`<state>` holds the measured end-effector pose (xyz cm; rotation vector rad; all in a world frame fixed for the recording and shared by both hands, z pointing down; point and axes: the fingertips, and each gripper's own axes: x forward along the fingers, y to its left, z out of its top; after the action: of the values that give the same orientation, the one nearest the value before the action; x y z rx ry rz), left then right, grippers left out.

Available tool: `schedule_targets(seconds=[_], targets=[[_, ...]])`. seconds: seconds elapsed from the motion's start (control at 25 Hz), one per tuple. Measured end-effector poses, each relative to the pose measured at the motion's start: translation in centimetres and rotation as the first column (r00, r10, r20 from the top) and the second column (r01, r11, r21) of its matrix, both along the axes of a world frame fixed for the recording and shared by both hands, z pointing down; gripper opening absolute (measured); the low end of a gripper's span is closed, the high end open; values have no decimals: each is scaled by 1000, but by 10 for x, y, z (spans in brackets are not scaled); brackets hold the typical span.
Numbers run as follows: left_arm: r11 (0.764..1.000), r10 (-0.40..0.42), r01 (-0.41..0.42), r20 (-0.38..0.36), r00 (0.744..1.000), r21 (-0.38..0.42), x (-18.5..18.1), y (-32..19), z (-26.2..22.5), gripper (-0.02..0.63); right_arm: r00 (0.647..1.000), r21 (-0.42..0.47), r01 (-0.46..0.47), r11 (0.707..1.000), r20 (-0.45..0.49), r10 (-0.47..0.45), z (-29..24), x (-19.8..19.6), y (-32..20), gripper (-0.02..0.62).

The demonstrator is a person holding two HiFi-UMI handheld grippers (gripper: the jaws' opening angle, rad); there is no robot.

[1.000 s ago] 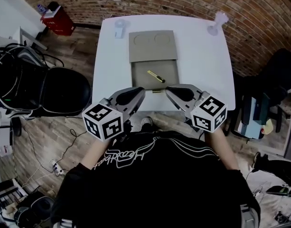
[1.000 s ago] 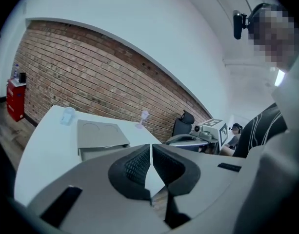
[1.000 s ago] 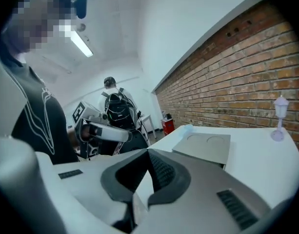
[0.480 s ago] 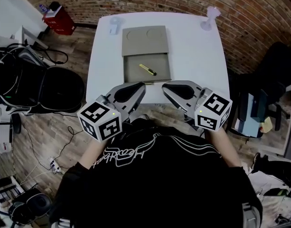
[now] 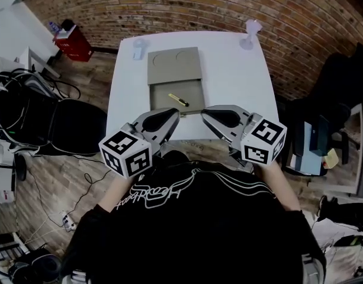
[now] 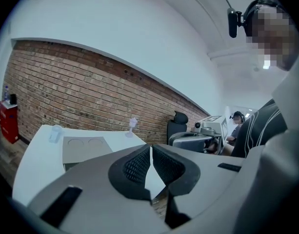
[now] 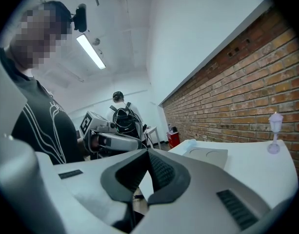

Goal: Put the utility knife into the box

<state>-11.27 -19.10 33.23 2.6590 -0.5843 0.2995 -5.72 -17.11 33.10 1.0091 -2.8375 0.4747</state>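
Observation:
An open grey-brown box stands on the white table, its lid folded back flat behind it. The yellow utility knife lies inside the box's tray. My left gripper hovers at the near edge of the box, shut with nothing between its pads. My right gripper is just to the right of it, also shut and empty. Both are held low in front of my body, their tips pointing toward each other.
A clear cup and a small clear goblet-shaped item stand at the table's far corners. A black chair is left of the table, a red container by the brick wall, another chair on the right.
In the head view the table and box have drifted farther away and look smaller. Both grippers stay shut and side by side. The knife has not moved in the box.

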Motion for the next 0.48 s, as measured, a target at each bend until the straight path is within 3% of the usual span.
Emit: schedule_targets(seconds=[0.48], targets=[[1000, -7, 7, 18, 1000, -11, 4, -25, 11, 38, 999, -2, 8, 1000, -41, -8, 7, 3, -22, 2]])
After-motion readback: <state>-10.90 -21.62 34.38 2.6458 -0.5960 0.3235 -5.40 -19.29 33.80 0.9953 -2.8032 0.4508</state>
